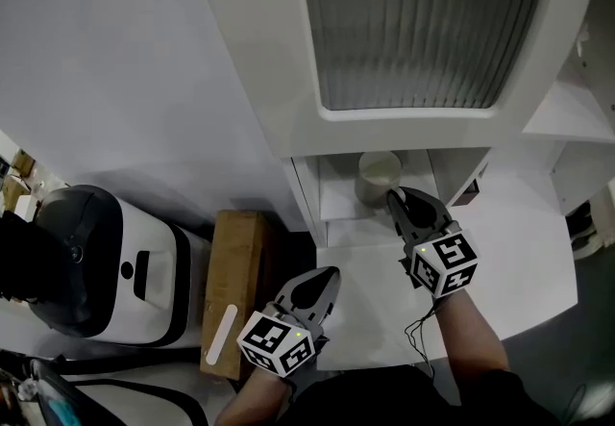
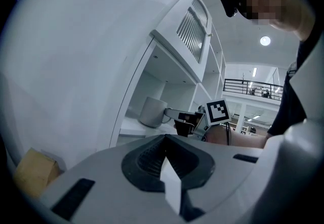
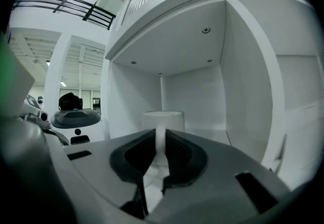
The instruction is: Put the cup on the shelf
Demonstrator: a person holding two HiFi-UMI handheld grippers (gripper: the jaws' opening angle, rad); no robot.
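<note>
Off to the left of the left claw (image 1: 327, 277) sit a white-and-black machine (image 1: 96, 261) and, nearer, a brown box (image 1: 238, 261) with a pale strip (image 1: 221, 334) lying on it; neither plays a part in the task. That left claw hangs low over the white tabletop (image 1: 519, 251), its jaws drawn together to a thin slit with nothing between them, pointing toward the white cabinet (image 1: 259, 49). Ahead of it and to its right, the cup (image 1: 377, 176) stands upright in the cabinet's open compartment, under the ribbed door (image 1: 413, 20). Its base looks to be down on the shelf (image 1: 338, 205), though the exact contact is hard to confirm. Just right of the cup, the right claw (image 1: 394, 195) reaches in from the front with its jaws pinched narrow on the handle (image 2: 171, 114), the cup body directly beyond its tips. By my reading the step in hand is the set-down and release. The next move calls for the right claw to spread its jaws only enough to free the handle. It should then back straight out along its own line, so that neither jaw catches the handle and drags or tips the cup off the shelf's front edge. The left claw need do nothing.
</note>
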